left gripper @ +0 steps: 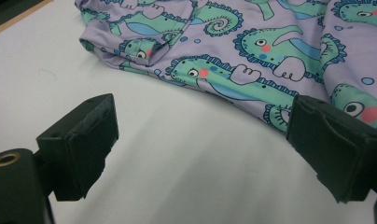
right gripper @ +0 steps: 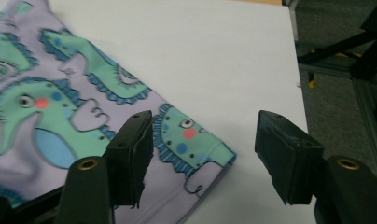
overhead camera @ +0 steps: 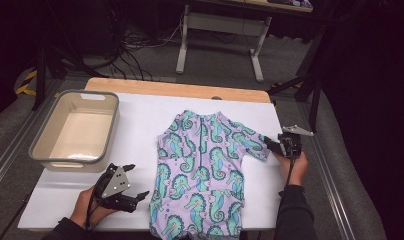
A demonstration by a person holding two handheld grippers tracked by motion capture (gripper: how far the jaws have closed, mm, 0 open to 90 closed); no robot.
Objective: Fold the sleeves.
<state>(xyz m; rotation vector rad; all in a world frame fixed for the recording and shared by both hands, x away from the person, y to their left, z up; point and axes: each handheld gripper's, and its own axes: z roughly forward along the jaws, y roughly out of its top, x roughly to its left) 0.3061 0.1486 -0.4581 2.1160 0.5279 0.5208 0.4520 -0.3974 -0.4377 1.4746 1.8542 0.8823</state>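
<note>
Standing apart in the right gripper view, black jaws of the right gripper point(right gripper: 203, 158) with the cuff of a sleeve point(right gripper: 196, 144) lying flat on the sheet between them, neither pad pressing on the cloth; partly open, nothing held. Seen from the high view at the right edge of the table, right gripper point(overhead camera: 272, 144) pointing left at the tip of that short sleeve point(overhead camera: 250, 142), gripped by a hand point(overhead camera: 294, 167) coming up out of a dark cuff. Spread wide in the left gripper view, jaws of the left gripper point(left gripper: 196, 140) over bare white sheet, empty, with the lavender cloth just past them and the right-hand jaw overlapping its printed edge in the picture; contact there impossible to tell. From above, left gripper point(overhead camera: 135, 182) low at the near left, held by the other hand point(overhead camera: 87, 205), jaw tips just beside the lower left side of the garment. Spread flat, front up, in the middle of the white sheet point(overhead camera: 140, 125): small lavender swimsuit point(overhead camera: 205, 170) printed with green seahorses, neck towards the far edge, lower end reaching the near edge. Well apart at the far left, standing upright on the sheet, grey-rimmed beige tub point(overhead camera: 45, 160). Beyond the sheet, strip of wooden tabletop point(overhead camera: 180, 90); farther back, on the floor, legs of a white desk point(overhead camera: 220, 35) among cables.
</note>
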